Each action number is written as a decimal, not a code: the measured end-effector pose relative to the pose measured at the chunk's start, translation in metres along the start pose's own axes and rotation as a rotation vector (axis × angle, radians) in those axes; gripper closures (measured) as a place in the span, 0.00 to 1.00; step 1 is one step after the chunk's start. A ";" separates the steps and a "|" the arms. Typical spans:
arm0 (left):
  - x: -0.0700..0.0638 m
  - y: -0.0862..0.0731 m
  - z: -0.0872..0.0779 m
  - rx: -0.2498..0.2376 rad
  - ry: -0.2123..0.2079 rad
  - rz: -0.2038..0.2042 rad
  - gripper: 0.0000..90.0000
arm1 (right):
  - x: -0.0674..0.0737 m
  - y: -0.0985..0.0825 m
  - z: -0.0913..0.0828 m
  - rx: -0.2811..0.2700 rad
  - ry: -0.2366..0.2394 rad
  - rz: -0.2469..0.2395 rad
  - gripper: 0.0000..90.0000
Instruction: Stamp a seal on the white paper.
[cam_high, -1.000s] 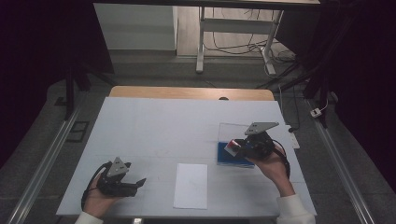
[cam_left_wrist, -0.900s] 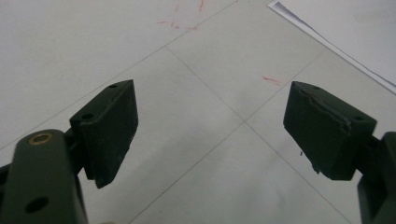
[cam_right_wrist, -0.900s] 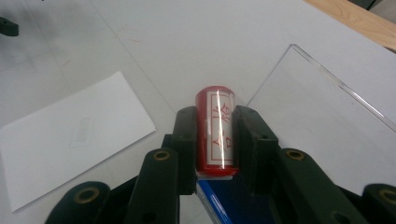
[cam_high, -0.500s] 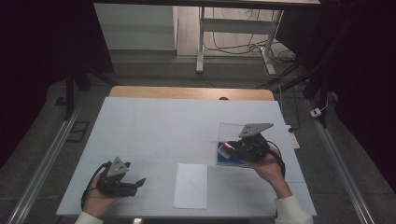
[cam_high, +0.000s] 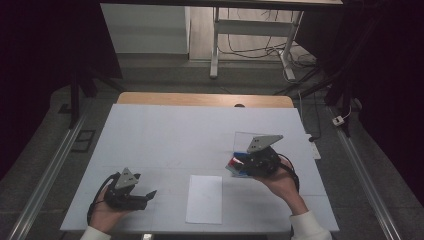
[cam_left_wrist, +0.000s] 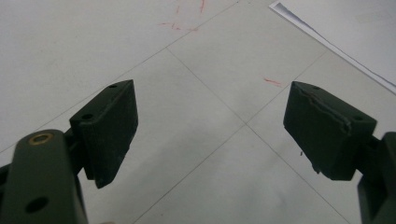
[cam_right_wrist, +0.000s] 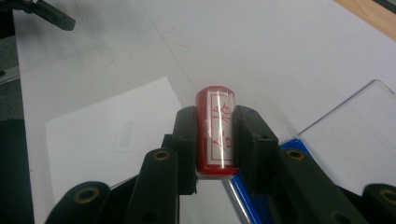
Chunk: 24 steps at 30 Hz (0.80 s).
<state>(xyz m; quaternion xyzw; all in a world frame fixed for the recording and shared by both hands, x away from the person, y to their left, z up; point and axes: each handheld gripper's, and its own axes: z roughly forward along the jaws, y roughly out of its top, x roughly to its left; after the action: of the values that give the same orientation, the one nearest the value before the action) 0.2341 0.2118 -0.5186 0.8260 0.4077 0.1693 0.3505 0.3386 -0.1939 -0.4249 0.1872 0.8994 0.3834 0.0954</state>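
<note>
A red cylindrical stamp (cam_right_wrist: 217, 130) with red characters on its label is clamped between the jaws of my right gripper (cam_right_wrist: 215, 116). From above, that right gripper (cam_high: 239, 164) hovers with the stamp (cam_high: 233, 162) over the left edge of a blue case (cam_high: 240, 173), whose clear lid (cam_high: 245, 142) stands raised. A white paper sheet (cam_high: 204, 198) lies to the left of it, near the table's front edge. My left gripper (cam_high: 148, 195) rests at the front left, its jaws wide apart with nothing between them (cam_left_wrist: 210, 126).
The white table (cam_high: 175, 135) has faint seam lines and small red marks (cam_left_wrist: 273, 82). The paper's corner (cam_left_wrist: 355, 28) lies just beyond my left gripper. The blue case (cam_right_wrist: 247, 196) and its clear lid (cam_right_wrist: 355, 135) sit under and right of my right jaws.
My right gripper has shifted a little to the left and nearer the front edge with the red stamp in it, toward the paper. The left gripper has stayed put.
</note>
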 end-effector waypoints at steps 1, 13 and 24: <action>0.000 0.000 0.000 0.000 0.000 0.000 0.20 | 0.001 0.000 0.001 0.001 0.002 -0.002 0.77; 0.000 0.001 0.001 0.000 -0.001 0.002 0.20 | 0.009 0.002 0.010 0.015 0.032 -0.016 0.77; 0.000 0.001 0.001 -0.001 -0.004 0.003 0.20 | 0.024 0.008 0.022 0.035 0.074 -0.054 0.77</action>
<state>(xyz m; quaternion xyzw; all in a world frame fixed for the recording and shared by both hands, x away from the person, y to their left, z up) 0.2353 0.2110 -0.5188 0.8268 0.4056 0.1686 0.3513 0.3254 -0.1642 -0.4347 0.1503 0.9135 0.3716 0.0692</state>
